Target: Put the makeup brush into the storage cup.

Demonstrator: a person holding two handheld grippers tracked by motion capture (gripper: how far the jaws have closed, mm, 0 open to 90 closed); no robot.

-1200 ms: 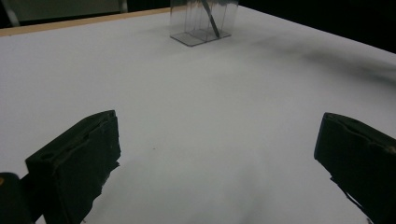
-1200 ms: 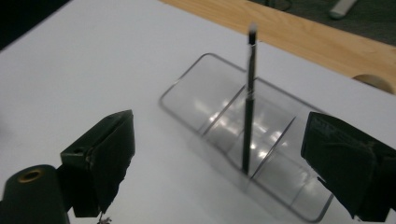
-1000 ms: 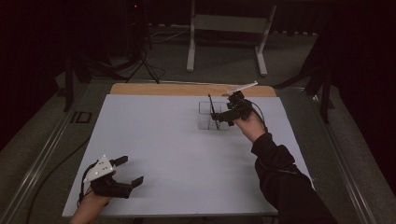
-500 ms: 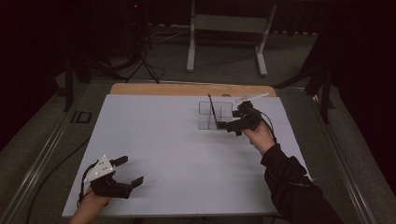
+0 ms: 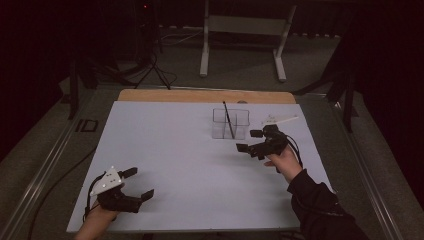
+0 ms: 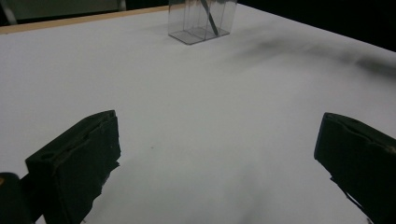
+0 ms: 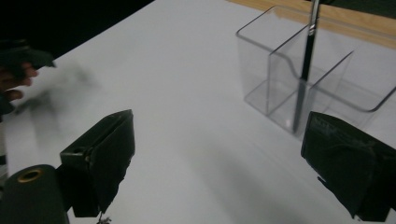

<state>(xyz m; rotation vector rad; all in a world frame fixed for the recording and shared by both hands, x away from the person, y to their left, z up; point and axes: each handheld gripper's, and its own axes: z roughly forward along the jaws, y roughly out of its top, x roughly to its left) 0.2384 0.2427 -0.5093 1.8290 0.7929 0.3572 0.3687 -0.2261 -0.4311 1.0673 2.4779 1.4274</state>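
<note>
Tongs (image 5: pixel 136 183) in our left hand rest released and empty at the counter's (image 5: pixel 175 145) near left corner, while our right tongs (image 5: pixel 249 140), also released, hover just beside the clear organizer (image 5: pixel 230 123) holding an upright black pen (image 5: pixel 228 119).

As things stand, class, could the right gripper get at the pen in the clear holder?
Probably yes. The right gripper is open beside the holder, the pen stands out above its rim, and nothing lies between them.

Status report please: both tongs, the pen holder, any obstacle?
Left tongs open, empty, low at near left of table. Right tongs open, empty, just beside clear holder. Black pen stands inside holder, leaning. Nothing in the way.
</note>
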